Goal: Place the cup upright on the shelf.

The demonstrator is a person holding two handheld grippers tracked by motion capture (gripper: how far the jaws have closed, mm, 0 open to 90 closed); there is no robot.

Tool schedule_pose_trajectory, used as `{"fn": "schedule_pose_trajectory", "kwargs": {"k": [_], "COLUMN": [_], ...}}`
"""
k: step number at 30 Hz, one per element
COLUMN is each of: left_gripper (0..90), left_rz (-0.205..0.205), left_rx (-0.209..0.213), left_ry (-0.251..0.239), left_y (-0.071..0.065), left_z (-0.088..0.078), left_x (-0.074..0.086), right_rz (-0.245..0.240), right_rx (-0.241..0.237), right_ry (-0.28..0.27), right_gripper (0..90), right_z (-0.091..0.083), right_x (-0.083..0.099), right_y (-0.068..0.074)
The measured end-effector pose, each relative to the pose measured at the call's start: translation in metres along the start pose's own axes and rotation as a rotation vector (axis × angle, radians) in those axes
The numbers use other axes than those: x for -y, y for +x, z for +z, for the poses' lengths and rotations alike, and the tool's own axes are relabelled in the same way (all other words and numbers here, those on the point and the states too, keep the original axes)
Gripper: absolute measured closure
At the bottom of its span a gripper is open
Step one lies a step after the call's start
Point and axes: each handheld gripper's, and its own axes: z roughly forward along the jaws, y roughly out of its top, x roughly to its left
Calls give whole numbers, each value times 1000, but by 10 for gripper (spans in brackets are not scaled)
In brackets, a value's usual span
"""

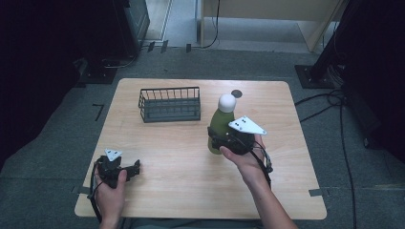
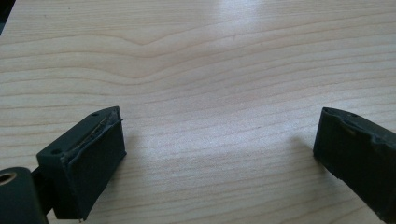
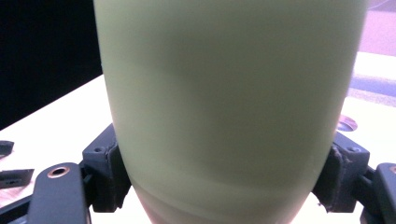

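Right claw (image 1: 216,140) is clamped on the lower body of the green bottle (image 1: 221,125), one pad pressed to each side in the right gripper view (image 3: 229,200), the bottle upright with its white round cap (image 1: 227,102) on top. Left claw (image 1: 136,167) rests near the front left corner of the surface (image 1: 181,162), jaws spread wide with nothing between them, well apart from the bottle. The dark wire basket (image 1: 170,104) stands just left of the bottle, toward the far edge, with a small dark disc (image 1: 236,93) just behind the cap
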Motion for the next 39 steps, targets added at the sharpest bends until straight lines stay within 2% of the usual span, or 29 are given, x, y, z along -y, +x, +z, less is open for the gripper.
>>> {"fn": "schedule_pose_trajectory", "kwargs": {"k": [22, 39], "left_gripper": [25, 25], "left_rz": [-1, -1], "left_rx": [1, 1], "left_ry": [-2, -1], "left_y": [0, 0], "left_z": [0, 0], "left_x": [0, 0], "right_rz": [-33, -40], "right_rx": [-26, -18], "right_ry": [-18, -30], "right_gripper": [205, 206], "right_z": [35, 61], "right_x": [-31, -60], "right_y": [23, 30]}}
